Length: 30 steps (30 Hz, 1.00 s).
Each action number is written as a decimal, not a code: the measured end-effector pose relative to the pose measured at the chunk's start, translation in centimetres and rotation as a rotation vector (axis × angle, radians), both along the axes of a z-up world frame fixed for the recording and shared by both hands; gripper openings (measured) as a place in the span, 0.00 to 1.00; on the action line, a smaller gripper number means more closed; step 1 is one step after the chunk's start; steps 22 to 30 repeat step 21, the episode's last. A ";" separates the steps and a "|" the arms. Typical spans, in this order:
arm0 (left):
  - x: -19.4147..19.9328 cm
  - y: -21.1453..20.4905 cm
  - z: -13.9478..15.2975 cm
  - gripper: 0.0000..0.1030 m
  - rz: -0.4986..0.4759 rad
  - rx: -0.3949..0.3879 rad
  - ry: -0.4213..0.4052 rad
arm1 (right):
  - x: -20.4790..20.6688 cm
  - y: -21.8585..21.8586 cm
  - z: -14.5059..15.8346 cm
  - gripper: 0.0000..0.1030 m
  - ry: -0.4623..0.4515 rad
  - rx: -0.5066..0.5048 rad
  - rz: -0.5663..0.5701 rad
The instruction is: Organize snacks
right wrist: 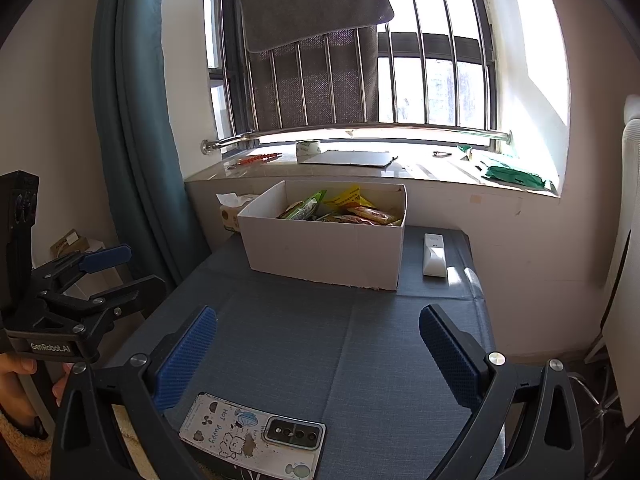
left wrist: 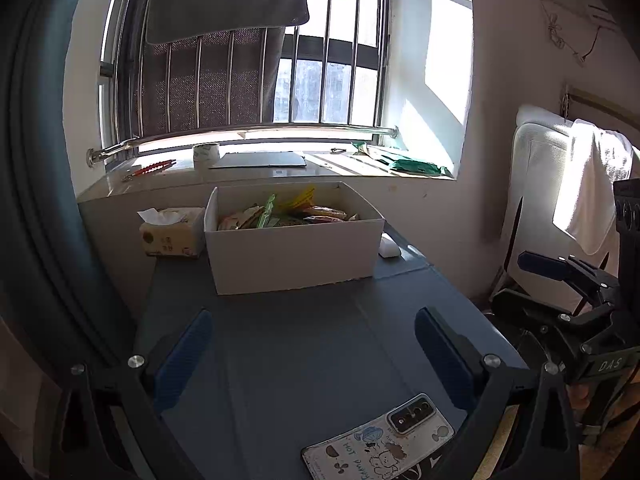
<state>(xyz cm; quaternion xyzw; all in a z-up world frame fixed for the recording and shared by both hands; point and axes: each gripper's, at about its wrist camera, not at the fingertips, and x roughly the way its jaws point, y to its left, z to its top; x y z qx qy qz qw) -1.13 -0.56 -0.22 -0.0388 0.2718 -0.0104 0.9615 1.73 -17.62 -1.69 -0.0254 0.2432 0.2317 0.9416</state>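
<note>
So, snack packets (right wrist: 340,210) sit in white box (right wrist: 324,246) at the table's (right wrist: 360,344) far end, w/ both grippers back near the front edge. Left gripper (left wrist: 314,354) and right gripper (right wrist: 318,354) both spread wide, empty. Packets prob light, crinkly, slippery; pinch a sealed edge. Lots of bare tabletop; watch phone (right wrist: 252,434), remote (right wrist: 434,256), tissue pack (left wrist: 172,232).

Harsh window (left wrist: 328,80) backlight, blown highlights; dim foreground; fisheye-warped, vignetted edges.

Left tool (left wrist: 314,356) and right tool (right wrist: 318,354) both gape wide, empty.
</note>
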 end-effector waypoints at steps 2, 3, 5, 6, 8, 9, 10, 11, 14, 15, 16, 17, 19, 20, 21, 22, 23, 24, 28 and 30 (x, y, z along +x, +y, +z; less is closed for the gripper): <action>0.0 0.0 0.0 1.00 0.000 -0.001 0.002 | 0.0 0.1 0.0 1.00 0.001 0.000 0.001; 0.0 0.1 0.0 1.00 0.000 -0.002 0.001 | 0.0 0.1 0.0 1.00 0.001 0.001 0.001; 0.0 0.0 0.0 1.00 0.000 -0.001 0.001 | 0.0 0.1 0.0 1.00 0.001 0.001 0.000; 0.0 0.0 0.0 1.00 0.000 -0.001 0.001 | 0.0 0.1 0.0 1.00 0.001 0.001 0.001; 0.0 0.1 0.0 1.00 0.002 -0.002 0.003 | 0.0 0.1 -0.1 1.00 0.003 0.001 0.001; 0.0 0.1 0.0 1.00 0.001 -0.003 0.003 | 0.0 0.1 -0.1 1.00 0.003 0.001 0.000; 0.0 0.1 0.0 1.00 0.003 -0.002 0.002 | 0.0 0.1 -0.1 1.00 0.003 0.001 0.001; 0.0 0.1 0.0 1.00 0.003 -0.003 0.003 | 0.0 0.1 -0.1 1.00 0.003 0.001 0.001; 0.0 0.0 0.0 1.00 0.003 -0.003 0.002 | 0.0 0.1 -0.1 1.00 0.003 0.001 0.002; 0.0 0.0 0.0 1.00 0.001 -0.003 0.002 | 0.0 0.1 -0.1 1.00 0.003 0.001 0.003; 0.0 0.0 0.0 1.00 -0.001 -0.004 0.000 | 0.0 0.1 -0.1 1.00 0.003 0.001 0.002; 0.0 0.1 0.0 1.00 -0.002 -0.007 0.001 | 0.0 0.1 -0.1 1.00 0.003 0.001 0.002; 0.0 0.1 -0.1 1.00 -0.006 -0.015 0.002 | 0.0 0.1 -0.1 1.00 0.003 0.001 0.002; -0.1 0.0 -0.1 1.00 -0.008 -0.014 -0.001 | 0.0 0.2 -0.1 1.00 0.003 0.001 0.002; -0.1 0.0 0.0 1.00 -0.005 -0.009 -0.004 | 0.0 0.1 -0.1 1.00 0.003 0.001 0.003; -0.1 0.0 0.0 1.00 -0.005 -0.009 -0.004 | 0.0 0.1 -0.1 1.00 0.003 0.001 0.003; -0.1 0.0 0.0 1.00 -0.005 -0.009 -0.004 | 0.0 0.1 -0.1 1.00 0.003 0.001 0.003; -0.1 0.0 0.0 1.00 -0.005 -0.009 -0.004 | 0.0 0.1 -0.1 1.00 0.003 0.001 0.003; -0.1 0.0 0.0 1.00 -0.005 -0.009 -0.004 | 0.0 0.1 -0.1 1.00 0.003 0.001 0.003; -0.1 0.0 0.0 1.00 -0.005 -0.009 -0.004 | 0.0 0.1 -0.1 1.00 0.003 0.001 0.003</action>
